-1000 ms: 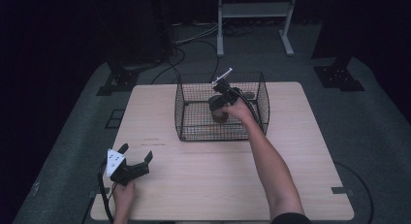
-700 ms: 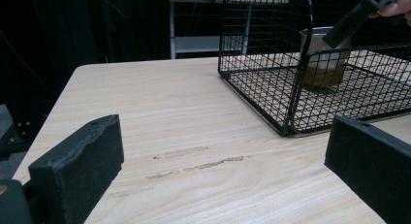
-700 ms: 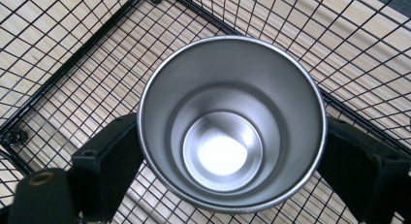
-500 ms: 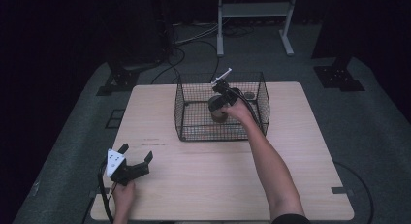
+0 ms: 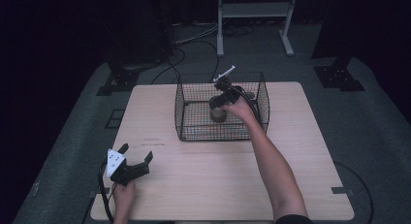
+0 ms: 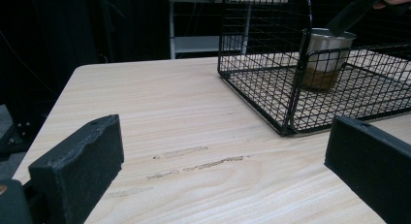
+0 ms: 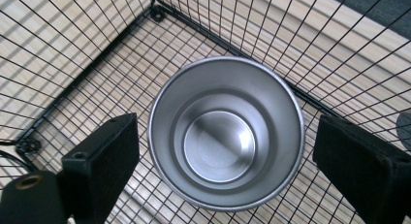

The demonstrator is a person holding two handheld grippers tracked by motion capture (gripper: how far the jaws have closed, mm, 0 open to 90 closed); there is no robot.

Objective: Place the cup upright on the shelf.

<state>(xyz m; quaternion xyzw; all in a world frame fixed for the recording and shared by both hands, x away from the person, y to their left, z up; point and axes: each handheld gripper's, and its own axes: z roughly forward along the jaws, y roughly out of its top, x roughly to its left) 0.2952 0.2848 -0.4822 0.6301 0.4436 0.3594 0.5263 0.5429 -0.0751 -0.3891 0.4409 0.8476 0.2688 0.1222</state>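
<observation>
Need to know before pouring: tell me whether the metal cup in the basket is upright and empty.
Upright and empty. The metal cup stands mouth-up on the wire basket floor, its bare bottom visible between the open right gripper fingers.

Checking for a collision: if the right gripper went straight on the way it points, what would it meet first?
Most likely the steel cup in the wire basket: the open right gripper points down at it, jaws either side of its rim.

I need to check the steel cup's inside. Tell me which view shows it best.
The right gripper view: it looks straight down into the steel cup, showing an empty bottom. The left gripper view shows its side through the wire basket. The high view has it small, partly behind the right gripper.
</observation>
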